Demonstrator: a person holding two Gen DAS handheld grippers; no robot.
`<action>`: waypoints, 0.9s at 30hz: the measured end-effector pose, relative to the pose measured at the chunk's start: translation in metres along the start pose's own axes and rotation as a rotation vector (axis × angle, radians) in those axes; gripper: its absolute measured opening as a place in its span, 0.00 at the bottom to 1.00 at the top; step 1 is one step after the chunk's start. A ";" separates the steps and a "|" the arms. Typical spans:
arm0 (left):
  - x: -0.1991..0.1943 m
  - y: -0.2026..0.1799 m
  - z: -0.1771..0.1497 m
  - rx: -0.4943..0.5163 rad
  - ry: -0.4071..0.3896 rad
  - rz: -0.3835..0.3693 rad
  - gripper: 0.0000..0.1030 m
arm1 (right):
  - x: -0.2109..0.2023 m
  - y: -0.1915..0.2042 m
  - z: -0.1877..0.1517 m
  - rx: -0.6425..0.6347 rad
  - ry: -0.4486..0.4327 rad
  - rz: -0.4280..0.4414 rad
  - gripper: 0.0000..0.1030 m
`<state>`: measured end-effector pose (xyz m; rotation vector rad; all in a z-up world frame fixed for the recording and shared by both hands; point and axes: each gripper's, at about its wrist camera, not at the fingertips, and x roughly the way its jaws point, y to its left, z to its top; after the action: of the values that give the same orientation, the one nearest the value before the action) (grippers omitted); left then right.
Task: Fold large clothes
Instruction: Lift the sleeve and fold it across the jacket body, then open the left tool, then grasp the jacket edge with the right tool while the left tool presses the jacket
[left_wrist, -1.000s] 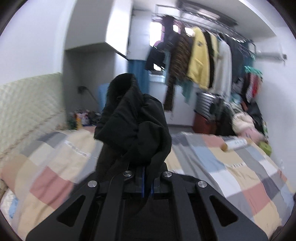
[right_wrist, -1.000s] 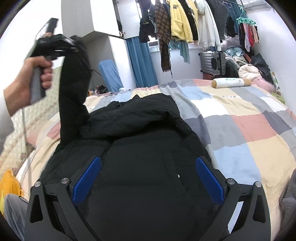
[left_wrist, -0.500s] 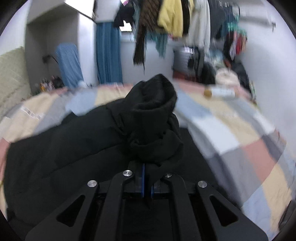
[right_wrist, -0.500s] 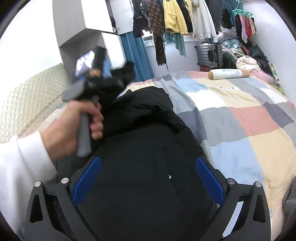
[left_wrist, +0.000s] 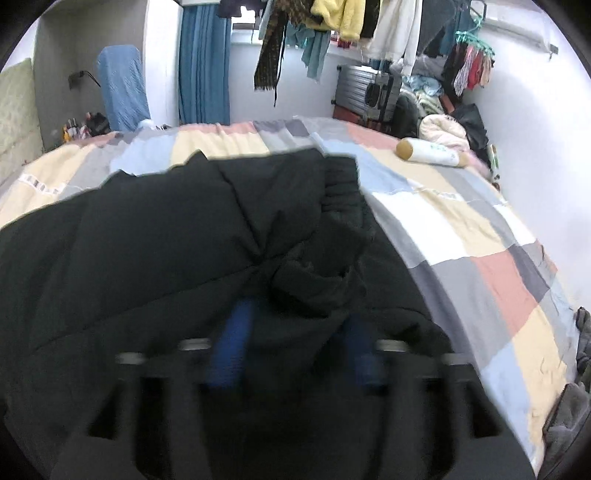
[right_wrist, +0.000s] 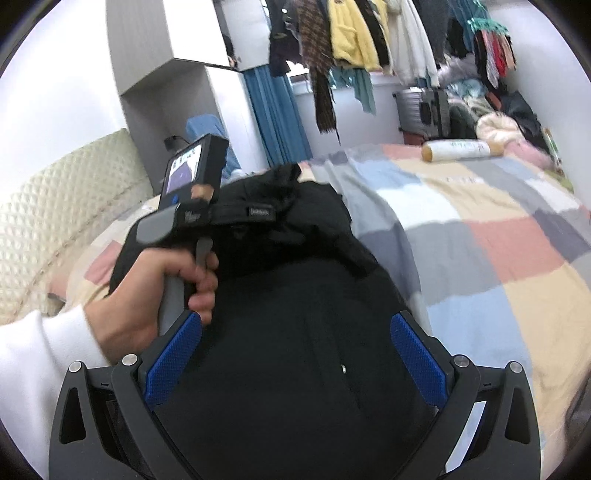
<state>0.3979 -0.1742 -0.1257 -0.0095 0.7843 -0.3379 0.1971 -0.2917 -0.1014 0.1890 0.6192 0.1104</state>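
Right gripper (right_wrist: 295, 360): blue-padded, spread wide, empty, above black padded coat (right_wrist: 295, 332). Left gripper (left_wrist: 291, 345): blurred, pads parted, bunched sleeve between them; grip cannot be told. Coat flat on pastel checked bedspread (left_wrist: 461, 236). Beyond: cream cylindrical bolster (left_wrist: 428, 153), hanging clothes rail (left_wrist: 354, 22).

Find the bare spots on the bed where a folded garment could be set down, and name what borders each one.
The widest bare stretch of bedspread lies between the black coat and the white roll. A narrower strip runs beyond the coat's far edge. The coat side is crowded: the left gripper and right gripper both hang over it.
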 end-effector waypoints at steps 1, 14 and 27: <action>-0.009 0.001 -0.001 0.010 -0.030 0.015 0.84 | -0.003 0.004 0.004 -0.006 0.004 0.001 1.00; -0.104 0.099 -0.015 -0.094 -0.065 0.147 0.84 | -0.004 0.057 0.072 -0.139 -0.012 0.065 1.00; -0.115 0.220 -0.079 -0.165 0.001 0.280 0.84 | 0.076 0.101 0.142 -0.047 0.058 0.140 1.00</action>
<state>0.3321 0.0777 -0.1316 -0.0534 0.8012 -0.0076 0.3368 -0.2014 -0.0104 0.1844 0.6606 0.2665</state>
